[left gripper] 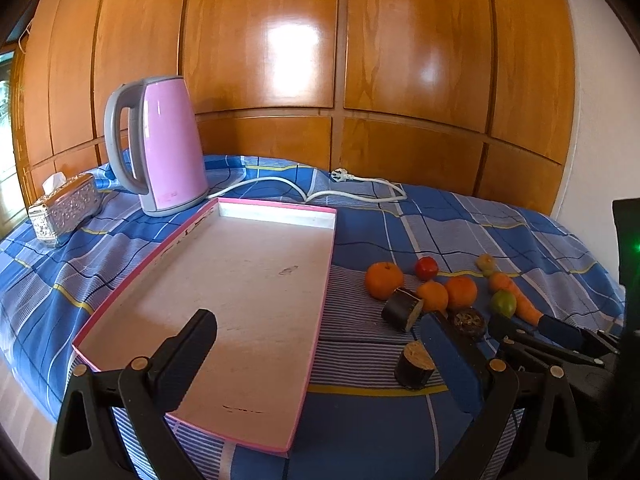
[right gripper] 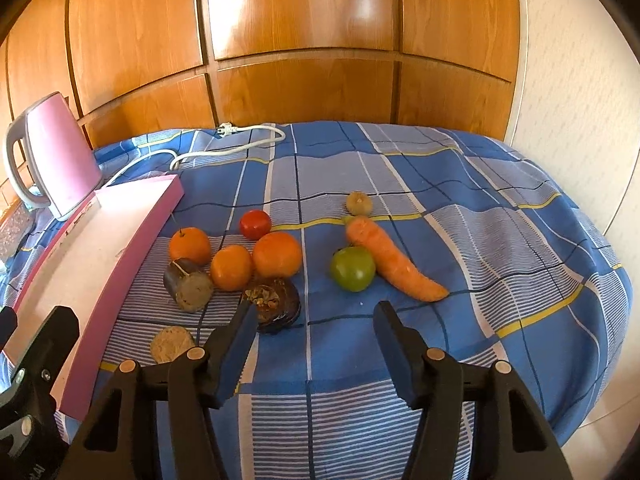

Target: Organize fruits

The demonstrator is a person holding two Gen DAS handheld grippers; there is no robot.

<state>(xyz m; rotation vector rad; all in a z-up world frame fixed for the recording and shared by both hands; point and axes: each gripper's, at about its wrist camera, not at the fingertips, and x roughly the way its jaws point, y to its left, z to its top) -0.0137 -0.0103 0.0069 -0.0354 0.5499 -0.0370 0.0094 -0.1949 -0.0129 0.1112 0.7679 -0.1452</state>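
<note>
A pink-rimmed white tray (left gripper: 256, 264) (right gripper: 132, 224) lies empty on the blue checked cloth. To its right lie three oranges (right gripper: 277, 254) (left gripper: 384, 280), a red tomato (right gripper: 255, 224) (left gripper: 426, 268), a green fruit (right gripper: 352, 269) (left gripper: 503, 303), a carrot (right gripper: 390, 258) (left gripper: 516, 292), a small yellowish fruit (right gripper: 359, 203) and dark eggplant pieces (right gripper: 188, 285) (left gripper: 402, 309). My left gripper (left gripper: 320, 344) is open over the tray's near right edge. My right gripper (right gripper: 316, 324) is open and empty, just in front of the green fruit and a dark piece (right gripper: 276, 300).
A pink kettle (left gripper: 164, 152) stands behind the tray, its white cord and plug (left gripper: 340, 176) trailing right. A silver tissue box (left gripper: 64, 208) sits at the far left. Wooden panels back the table. The cloth drops off at the right edge.
</note>
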